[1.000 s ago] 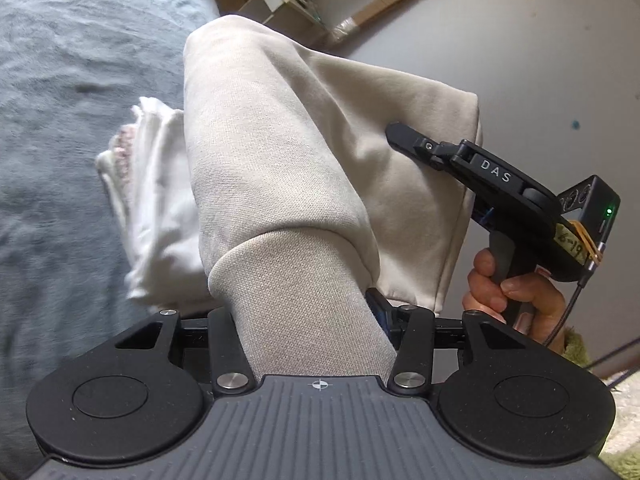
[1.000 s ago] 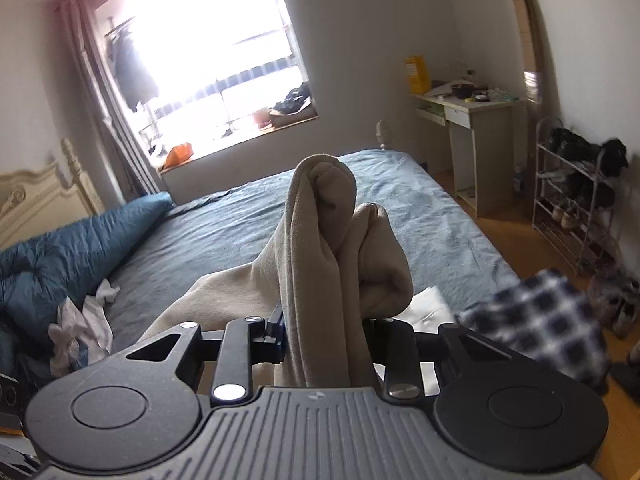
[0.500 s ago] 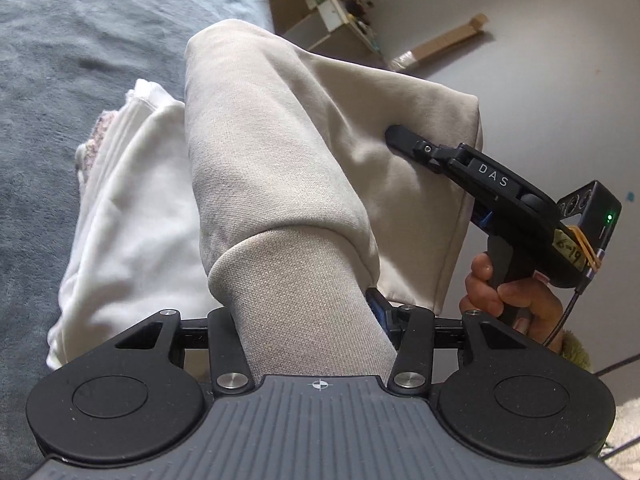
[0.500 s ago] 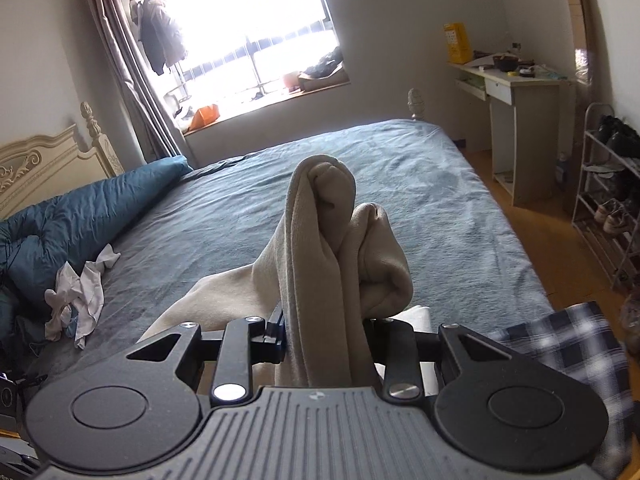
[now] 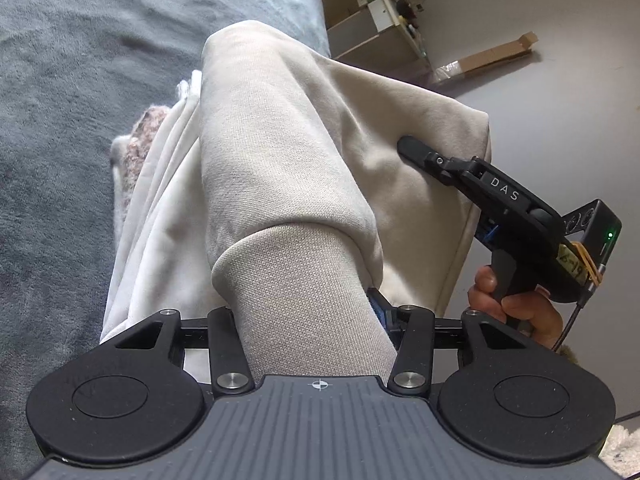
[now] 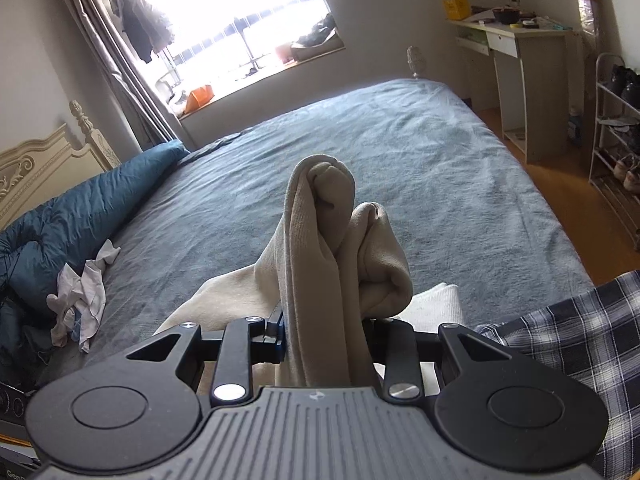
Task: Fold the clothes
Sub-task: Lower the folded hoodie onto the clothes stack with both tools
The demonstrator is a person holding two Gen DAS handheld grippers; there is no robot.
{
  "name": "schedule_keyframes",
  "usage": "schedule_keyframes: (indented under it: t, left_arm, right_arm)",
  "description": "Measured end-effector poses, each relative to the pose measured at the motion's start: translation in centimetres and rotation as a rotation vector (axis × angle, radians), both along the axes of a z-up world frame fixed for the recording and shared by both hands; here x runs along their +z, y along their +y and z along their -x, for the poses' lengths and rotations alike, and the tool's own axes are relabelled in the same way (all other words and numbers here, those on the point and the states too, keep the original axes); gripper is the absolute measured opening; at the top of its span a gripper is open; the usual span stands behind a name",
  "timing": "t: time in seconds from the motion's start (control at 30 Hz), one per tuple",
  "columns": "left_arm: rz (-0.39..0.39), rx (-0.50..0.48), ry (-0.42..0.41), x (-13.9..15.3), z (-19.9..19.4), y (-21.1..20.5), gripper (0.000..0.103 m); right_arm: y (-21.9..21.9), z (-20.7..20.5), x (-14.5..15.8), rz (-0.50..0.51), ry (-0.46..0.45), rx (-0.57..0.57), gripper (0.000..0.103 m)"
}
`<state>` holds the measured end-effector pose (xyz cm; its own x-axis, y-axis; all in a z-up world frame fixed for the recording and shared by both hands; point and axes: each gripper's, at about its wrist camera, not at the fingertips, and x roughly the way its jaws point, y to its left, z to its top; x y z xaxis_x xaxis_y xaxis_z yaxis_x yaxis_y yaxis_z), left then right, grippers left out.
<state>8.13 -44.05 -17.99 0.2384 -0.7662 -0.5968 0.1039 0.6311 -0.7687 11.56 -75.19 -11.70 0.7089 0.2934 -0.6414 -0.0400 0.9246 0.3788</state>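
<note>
Between my left gripper's (image 5: 308,320) fingers sits the ribbed cuff of the beige sweatshirt (image 5: 280,168), pinched firmly; the garment hangs folded over the edge of the grey-blue bed (image 5: 60,80), with a white garment (image 5: 160,216) draped beside it. My right gripper (image 6: 324,344) is clamped on a bunched fold of the same sweatshirt (image 6: 320,240), the fabric rising upright between the jaws. My right hand (image 5: 516,304) grips that tool's handle, seen from the left wrist. A plaid garment (image 6: 560,340) lies at the right, possibly on the bed's corner; I cannot confirm. Crumpled white cloths (image 6: 84,280) rest near the blue duvet (image 6: 80,208)
</note>
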Motion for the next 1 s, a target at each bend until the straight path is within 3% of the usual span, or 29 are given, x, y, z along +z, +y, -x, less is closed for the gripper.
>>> schedule_keyframes:
  t: [0.17, 0.5, 1.0]
  left_arm:
    - [-0.002, -0.01, 0.01, -1.0, -0.4, -0.5, 0.047]
    - [-0.029, 0.0, 0.037, -4.2, -1.2, -0.8, 0.048]
    - [-0.006, 0.021, 0.021, -4.7, -1.1, -1.1, 0.048]
  right_arm:
    - [-0.7, 0.3, -0.4, -0.02, 0.013, -0.01, 0.033]
    - [-1.9, -1.0, -4.2, -0.091, 0.069, -0.027, 0.034]
    - [-3.7, -2.7, -4.5, -0.157, 0.1, 0.02, 0.034]
